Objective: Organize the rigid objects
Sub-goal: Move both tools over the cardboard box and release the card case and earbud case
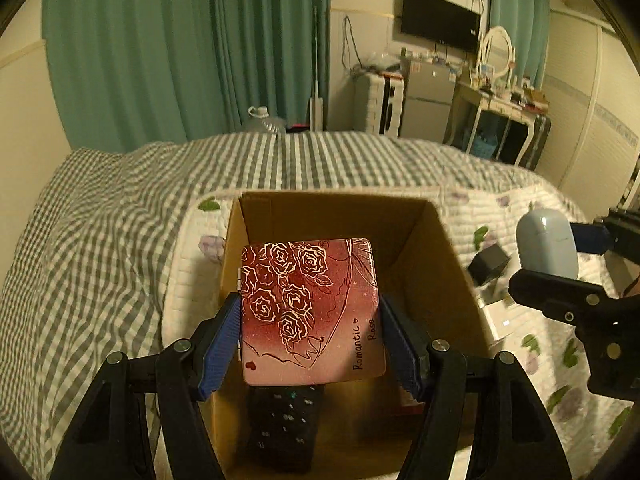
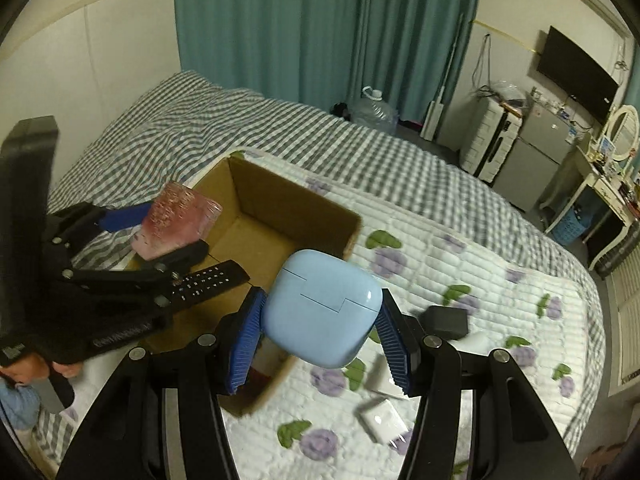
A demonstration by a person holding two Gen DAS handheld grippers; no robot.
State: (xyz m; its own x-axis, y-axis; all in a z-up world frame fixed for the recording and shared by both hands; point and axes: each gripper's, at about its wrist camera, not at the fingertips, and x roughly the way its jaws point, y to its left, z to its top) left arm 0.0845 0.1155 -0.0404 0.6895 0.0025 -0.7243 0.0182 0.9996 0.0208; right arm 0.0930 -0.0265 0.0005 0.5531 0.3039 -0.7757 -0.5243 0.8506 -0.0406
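An open cardboard box sat on a quilted bedspread printed with purple flowers and green leaves, its flaps out of the way and its brown floor partly bare. Inside it lay a black remote control, resting lengthwise along the bottom with its rows of small pale buttons facing up; in the right wrist view the same remote leaned near the box's side wall. Above the box opening hung a flat red compact case, decorated with outlined white roses and carrying the handwritten-style words "Romantic Rose" near one corner, beside a small heart. The left gripper was closed on this case, one blue ribbed pad pressed against each of its side edges, holding it level over the box interior. The right gripper was clamped around a pale blue earbud charging case, its blue pads touching the case's two sides, and held it just above the near rim of the box. On the bedspread beside the box lay a small black cube and a white charger plug, apart from each other. A grey and white checked blanket covered the bed beyond the box.
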